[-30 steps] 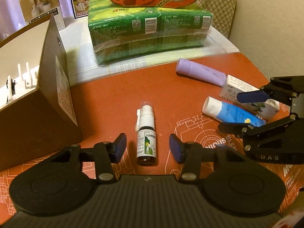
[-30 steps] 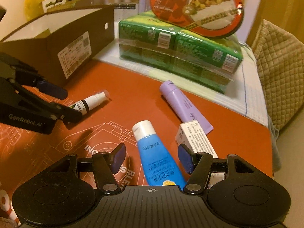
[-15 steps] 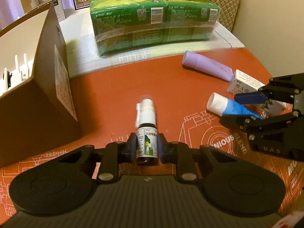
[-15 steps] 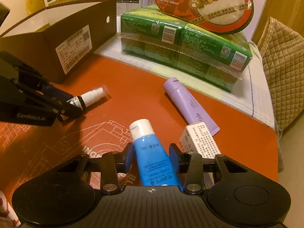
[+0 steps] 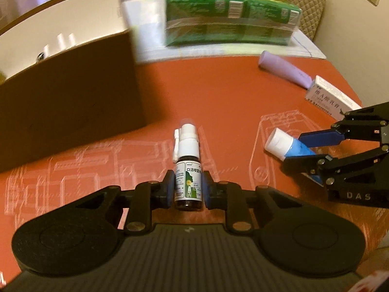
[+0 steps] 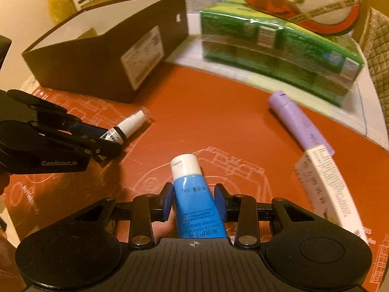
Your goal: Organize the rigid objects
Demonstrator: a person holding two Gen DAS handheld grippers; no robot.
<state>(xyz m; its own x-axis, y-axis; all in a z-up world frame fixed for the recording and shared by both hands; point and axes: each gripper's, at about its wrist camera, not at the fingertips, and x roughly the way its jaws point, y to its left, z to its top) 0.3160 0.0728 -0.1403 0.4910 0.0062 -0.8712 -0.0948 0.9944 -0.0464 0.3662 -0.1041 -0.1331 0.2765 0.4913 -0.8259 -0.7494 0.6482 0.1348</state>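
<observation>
The brown cardboard box [image 6: 102, 56] stands open-topped at the back left of the orange surface [image 6: 206, 121], beside the green wrapped packs [image 6: 279, 48]; in the left wrist view a few white upright pieces [image 5: 64, 41] show inside it, too blurred to identify. The left claw [image 5: 187, 189] points steeply down and is clamped on the small spray bottle [image 5: 187, 170], its blue pads pressing the labelled body, white nozzle pointing away. The right claw [image 6: 194, 199], likewise angled down, has just been closing on the blue tube [image 6: 194, 194], pads against its sides, white cap forward. The purple tube [image 6: 299, 121] and white carton [image 6: 325, 185] lie touching at the right.
</observation>
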